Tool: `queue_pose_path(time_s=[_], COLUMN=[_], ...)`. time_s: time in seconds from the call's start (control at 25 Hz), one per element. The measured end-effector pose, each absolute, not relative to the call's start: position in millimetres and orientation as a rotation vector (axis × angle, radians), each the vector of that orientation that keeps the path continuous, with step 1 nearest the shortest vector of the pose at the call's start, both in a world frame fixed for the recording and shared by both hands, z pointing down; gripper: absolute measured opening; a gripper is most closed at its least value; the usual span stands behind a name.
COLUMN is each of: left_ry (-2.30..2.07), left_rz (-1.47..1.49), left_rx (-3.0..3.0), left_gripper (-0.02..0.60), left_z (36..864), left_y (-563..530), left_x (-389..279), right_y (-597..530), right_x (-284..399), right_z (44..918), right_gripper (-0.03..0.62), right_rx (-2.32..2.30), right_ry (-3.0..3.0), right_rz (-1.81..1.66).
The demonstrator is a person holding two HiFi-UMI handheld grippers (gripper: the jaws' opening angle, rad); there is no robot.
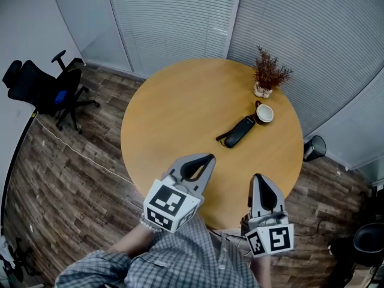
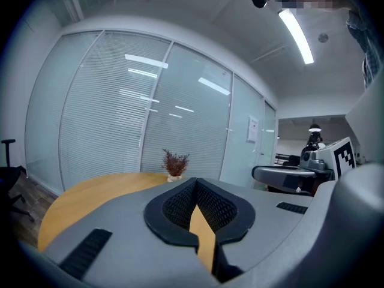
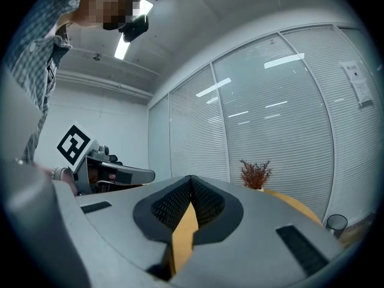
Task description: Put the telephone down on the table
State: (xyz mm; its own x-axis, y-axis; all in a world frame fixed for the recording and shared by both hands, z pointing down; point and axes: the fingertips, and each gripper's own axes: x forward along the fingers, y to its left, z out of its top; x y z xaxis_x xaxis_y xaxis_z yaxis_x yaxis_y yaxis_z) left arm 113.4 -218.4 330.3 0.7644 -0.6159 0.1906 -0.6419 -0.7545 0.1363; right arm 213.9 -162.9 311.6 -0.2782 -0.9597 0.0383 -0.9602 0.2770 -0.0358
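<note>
– So where's the telephone (image 1: pixel 239 131) at? Task says put it down on the table (image 1: pixel 174 113), but neither gripper looks like it's carrying anything

– Yeah, it's already lying flat on the wood, right of centre in the head view. Its upper end is right up against the mug (image 1: pixel 264 113), and the little plant (image 1: pixel 269 72) sits above that. The left gripper (image 1: pixel 207 157) and right gripper (image 1: pixel 257 177) both hang at the bottom of the frame over the near edge, well apart from it. Fingers on both are clenched together with nothing between them, and you only see table colour through the slot behind the tips

– So the step is basically done?

– Looks that way to me. If the handset does need another go, I'd spread the fingers before going in and come at the long body from its free lower-left end, since the mug crowds the other end. Take it across the narrow width, keep it level, and only let go once it's flat on the wood so it doesn't knock the mug
</note>
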Motion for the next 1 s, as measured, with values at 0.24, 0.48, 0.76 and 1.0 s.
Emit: queue_pose_path(time_s=[0.24, 0.48, 0.76, 1.0], left_ry=[-1.004, -1.008, -0.996, -0.989], left_rz=[0.198, 0.206, 0.208, 0.204], left_rx=[2.762, 2.759, 2.756, 2.758], left_gripper=[0.008, 0.008, 0.008, 0.008], left_z=[331.3, 331.9, 334.9, 332.9], left_y=[-217.2, -218.4, -216.2, -216.6], left_x=[109.5, 109.9, 110.9, 112.8], right_y=[-162.3, -163.6, -160.8, -161.3], right_x=[210.4, 211.2, 210.9, 210.5], right_z=[312.6, 314.9, 317.3, 316.7], right_gripper=[0.008, 0.008, 0.008, 0.008], right_rx=[1.877, 1.87, 1.875, 1.873], right_ry=[-2.503, -2.493, -2.487, -2.488], right_rz=[0.087, 0.102, 0.107, 0.111])
